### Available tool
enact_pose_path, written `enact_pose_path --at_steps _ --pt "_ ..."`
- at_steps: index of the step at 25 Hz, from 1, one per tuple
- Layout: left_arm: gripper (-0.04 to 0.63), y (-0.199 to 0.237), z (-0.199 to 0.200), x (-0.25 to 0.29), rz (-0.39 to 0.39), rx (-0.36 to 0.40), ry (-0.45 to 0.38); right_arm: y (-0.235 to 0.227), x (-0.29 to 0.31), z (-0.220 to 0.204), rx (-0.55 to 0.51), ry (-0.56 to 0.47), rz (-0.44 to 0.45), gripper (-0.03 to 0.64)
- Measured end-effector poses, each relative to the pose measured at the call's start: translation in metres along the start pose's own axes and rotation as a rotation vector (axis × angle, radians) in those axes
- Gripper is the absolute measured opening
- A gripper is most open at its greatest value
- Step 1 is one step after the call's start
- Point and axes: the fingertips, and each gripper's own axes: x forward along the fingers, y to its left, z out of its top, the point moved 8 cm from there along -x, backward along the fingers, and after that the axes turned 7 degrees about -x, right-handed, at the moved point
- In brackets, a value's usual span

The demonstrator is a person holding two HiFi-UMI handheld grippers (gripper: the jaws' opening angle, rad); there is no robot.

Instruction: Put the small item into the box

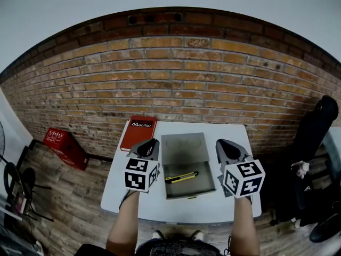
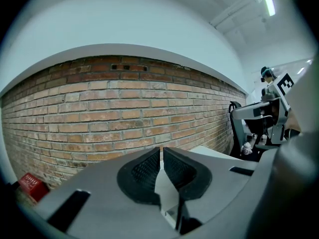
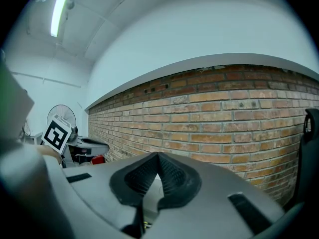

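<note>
A grey box (image 1: 185, 149) lies open in the middle of the white table (image 1: 120, 196). Inside its tray rests a small yellow and black item (image 1: 181, 177), like a utility knife. My left gripper (image 1: 151, 143) hovers just left of the box, its jaws shut with nothing between them; in the left gripper view it (image 2: 162, 151) points at the brick wall. To the right of the box my right gripper (image 1: 226, 145) is also shut and empty, and in its own view it (image 3: 158, 156) faces the same wall. Neither gripper touches the box or the item.
A red book (image 1: 138, 132) lies at the table's back left corner. On the wooden floor to the left sits a red crate (image 1: 64, 145). A black chair (image 1: 314, 132) with dark bags stands to the right. The brick wall (image 1: 176, 84) runs behind the table.
</note>
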Motion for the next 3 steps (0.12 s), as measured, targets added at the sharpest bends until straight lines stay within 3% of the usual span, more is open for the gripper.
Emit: enact_pose_path --at_steps 3 --pt "0.041 0.0008 -0.0011 0.0003 0.0 0.0 0.003 0.0005 0.0008 -0.0005 0.002 0.0 0.002 0.02"
